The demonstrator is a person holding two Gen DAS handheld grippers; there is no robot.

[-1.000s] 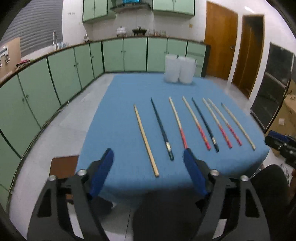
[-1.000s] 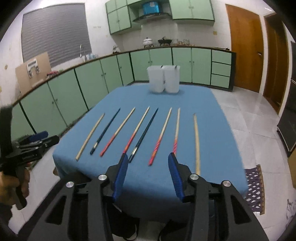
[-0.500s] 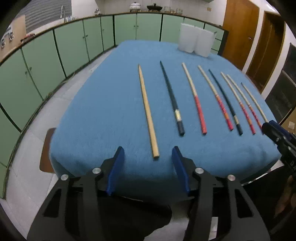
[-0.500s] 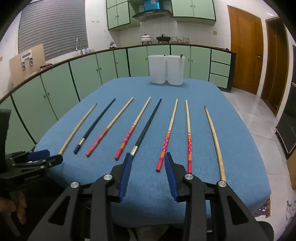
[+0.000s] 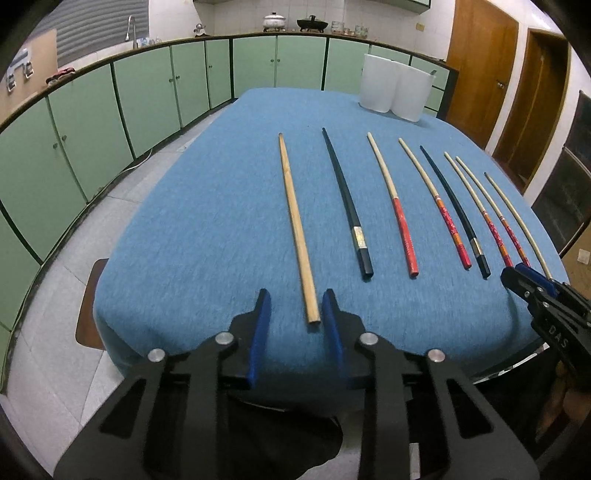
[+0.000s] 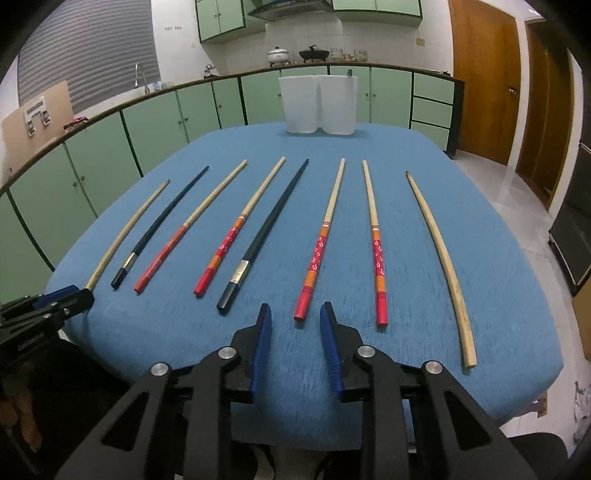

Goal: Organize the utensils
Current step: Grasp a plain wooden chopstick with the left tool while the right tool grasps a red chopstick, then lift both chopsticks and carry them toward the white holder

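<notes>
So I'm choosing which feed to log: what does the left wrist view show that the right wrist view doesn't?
Only the left wrist view shows the left gripper open around the near end of the plain wooden chopstick, and a brown chair seat beside the table. Only the right wrist view shows the right gripper open before a flower-patterned red chopstick, plus the upper cabinets. Both show all eight chopsticks, the blue tablecloth and two white containers.

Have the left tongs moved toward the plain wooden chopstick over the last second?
Yes. The left tongs have come forward and narrowed; the plain wooden chopstick end now sits between the fingers.
</notes>
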